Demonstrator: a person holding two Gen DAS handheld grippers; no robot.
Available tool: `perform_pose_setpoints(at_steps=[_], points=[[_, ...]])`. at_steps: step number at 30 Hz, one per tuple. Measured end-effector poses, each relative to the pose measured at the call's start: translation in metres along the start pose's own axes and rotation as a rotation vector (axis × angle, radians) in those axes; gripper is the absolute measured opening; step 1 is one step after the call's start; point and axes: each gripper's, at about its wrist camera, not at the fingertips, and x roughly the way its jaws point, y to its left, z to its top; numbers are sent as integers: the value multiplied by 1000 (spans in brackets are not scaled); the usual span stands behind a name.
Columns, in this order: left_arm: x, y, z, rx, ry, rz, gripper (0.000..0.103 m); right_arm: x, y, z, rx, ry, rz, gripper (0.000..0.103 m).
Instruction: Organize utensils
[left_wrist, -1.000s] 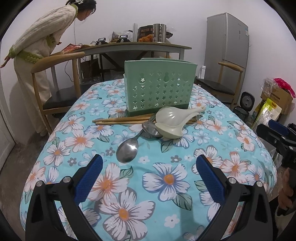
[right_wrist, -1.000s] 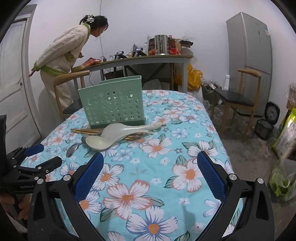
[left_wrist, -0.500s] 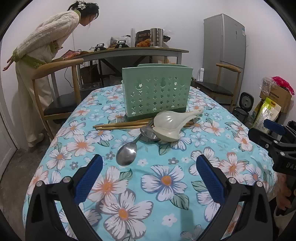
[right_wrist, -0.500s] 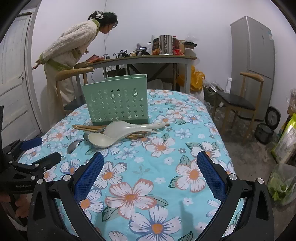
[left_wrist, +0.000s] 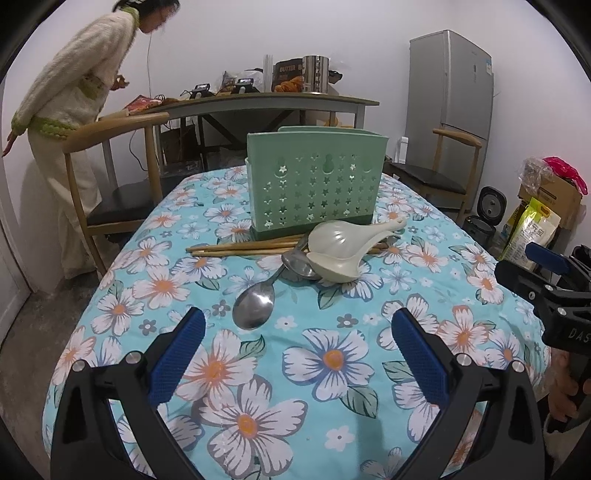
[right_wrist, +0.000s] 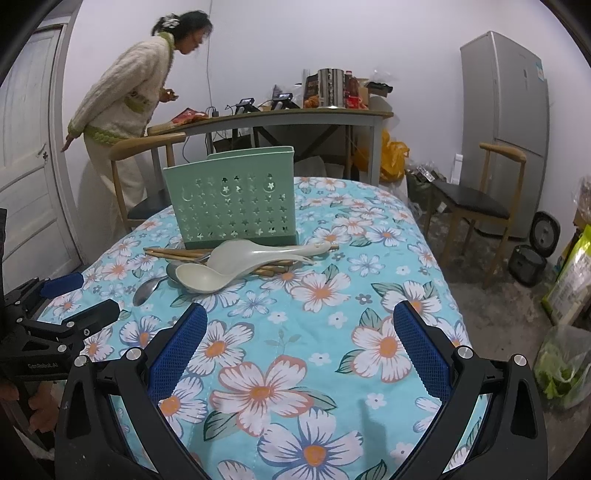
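Your left gripper (left_wrist: 295, 343) and right gripper (right_wrist: 299, 332) both gape wide above the desk (left_wrist: 332, 369); a bag (left_wrist: 290, 75) behind reads "BUTTER".

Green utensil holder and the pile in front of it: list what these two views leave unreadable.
- Green utensil holder: its inside is hidden by its own front wall in both views, so contents and compartments cannot be told.
- Chopsticks: right ends covered by the white plastic spoons; count unclear.
- Second metal spoon: its handle is hidden under those spoons.
- Metal spoon, right wrist view: small, partly blurred.
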Motion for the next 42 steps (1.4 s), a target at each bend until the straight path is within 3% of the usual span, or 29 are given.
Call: perform_pose_setpoints(at_steps=[42], points=[[3,2,0,-11,8,-7,99,1,6,-1,-5,8,10,97]])
